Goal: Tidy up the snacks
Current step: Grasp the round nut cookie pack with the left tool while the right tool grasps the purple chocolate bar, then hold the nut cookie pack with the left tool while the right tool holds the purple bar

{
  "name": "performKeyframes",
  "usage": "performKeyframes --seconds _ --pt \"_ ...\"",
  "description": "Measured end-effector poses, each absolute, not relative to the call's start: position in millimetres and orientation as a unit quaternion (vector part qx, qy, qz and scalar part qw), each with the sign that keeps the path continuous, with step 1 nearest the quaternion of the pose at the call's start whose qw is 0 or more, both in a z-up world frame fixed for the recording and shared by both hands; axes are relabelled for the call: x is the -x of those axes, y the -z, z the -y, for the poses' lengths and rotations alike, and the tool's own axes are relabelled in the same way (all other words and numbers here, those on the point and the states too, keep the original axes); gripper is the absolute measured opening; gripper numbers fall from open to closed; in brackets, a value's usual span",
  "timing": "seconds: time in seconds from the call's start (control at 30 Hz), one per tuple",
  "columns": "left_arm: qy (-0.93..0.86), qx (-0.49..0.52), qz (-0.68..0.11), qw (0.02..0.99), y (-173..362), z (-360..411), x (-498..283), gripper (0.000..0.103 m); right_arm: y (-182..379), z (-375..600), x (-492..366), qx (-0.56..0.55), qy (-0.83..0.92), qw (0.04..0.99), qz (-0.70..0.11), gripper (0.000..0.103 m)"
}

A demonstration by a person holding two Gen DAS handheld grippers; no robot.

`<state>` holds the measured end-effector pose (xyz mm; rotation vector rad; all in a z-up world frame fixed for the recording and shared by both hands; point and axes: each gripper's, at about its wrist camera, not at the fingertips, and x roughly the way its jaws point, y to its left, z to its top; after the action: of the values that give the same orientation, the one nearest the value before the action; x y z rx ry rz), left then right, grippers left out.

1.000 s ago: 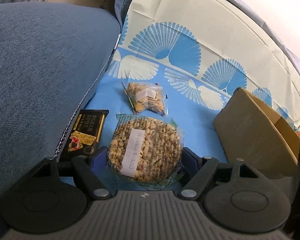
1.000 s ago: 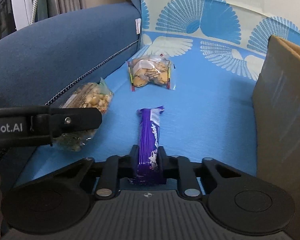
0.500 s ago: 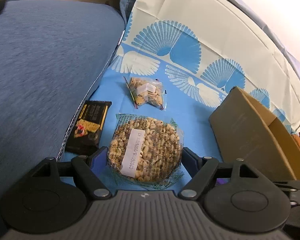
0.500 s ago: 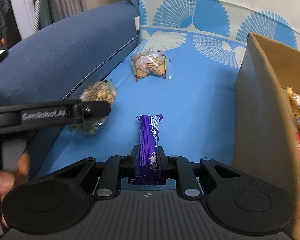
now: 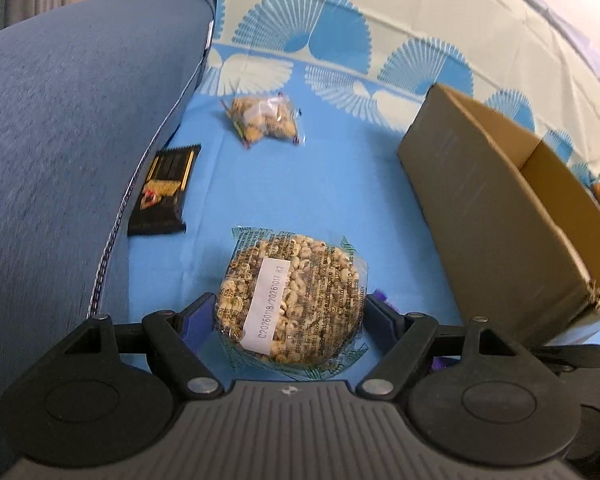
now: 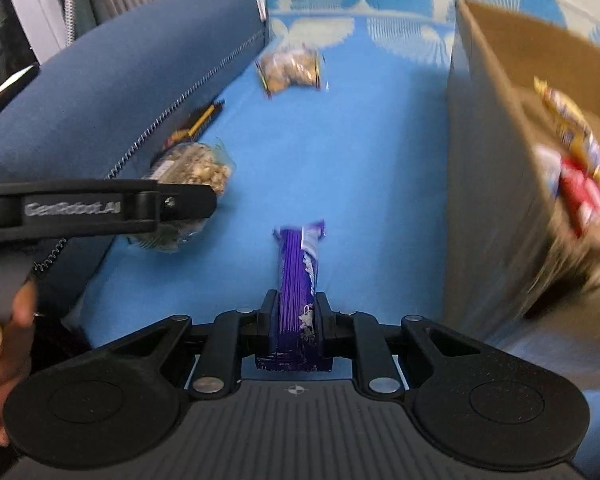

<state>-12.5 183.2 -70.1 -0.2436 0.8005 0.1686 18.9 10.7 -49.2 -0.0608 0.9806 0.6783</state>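
Right wrist view: the right gripper (image 6: 296,320) is seen nearly closed, its jaws clamped on the lower end of a purple bar (image 6: 300,276), most of which sticks out free ahead of the jaws.
Left wrist view: the left gripper (image 5: 288,320) is held wide, its pads pressed on either side of a round pack of puffed grain (image 5: 290,308).
Landmark: a cardboard box (image 5: 496,208) is stood on a blue patterned cloth (image 5: 340,184); wrapped snacks (image 6: 576,160) are already seen inside it.
Held things: both are carried above the cloth, to the left of the box and short of its rim.
Loose things: a small clear bag of nuts (image 5: 266,120) is left further from the box, near the blue cushion (image 5: 60,140); a black packet (image 5: 162,192) is left against the cushion's edge.
Risk, bar: with only its end pinched, it may be swung or slid out if the box wall is struck on the way in.
Risk, round pack: its slippery film is gripped only at the edges, so it may be squeezed out or crushed if pressure is changed.
Risk, collision: the two tools are kept close together beside the box, so one load may be knocked by the other.
Risk, box: a low approach may cause the near wall to be pushed or tipped.
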Motion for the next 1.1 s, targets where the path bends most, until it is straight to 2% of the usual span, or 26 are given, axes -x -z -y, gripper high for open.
performKeyframes --seconds 0.17,0.33,0.47,1.1 --pt "-0.091 0.093 -0.427 0.895 78.1 -174.5 9.3 0.083 56.7 -12.2 -13.4 0.045 -0.310 0.828 -0.465 0.020" --pt "-0.090 0.086 -0.441 0.889 82.9 -172.7 5.8 0.083 56.5 -14.2 -10.8 0.050 -0.318 0.828 -0.459 0.037" --pt "-0.090 0.081 -0.447 0.886 85.6 -171.2 3.3 0.084 55.5 -13.6 -13.3 0.049 -0.318 0.832 -0.453 0.047" --pt "-0.084 0.061 -0.473 0.875 94.7 -165.0 -5.3 0.086 58.9 -15.0 -19.8 0.051 -0.311 0.838 -0.446 0.047"
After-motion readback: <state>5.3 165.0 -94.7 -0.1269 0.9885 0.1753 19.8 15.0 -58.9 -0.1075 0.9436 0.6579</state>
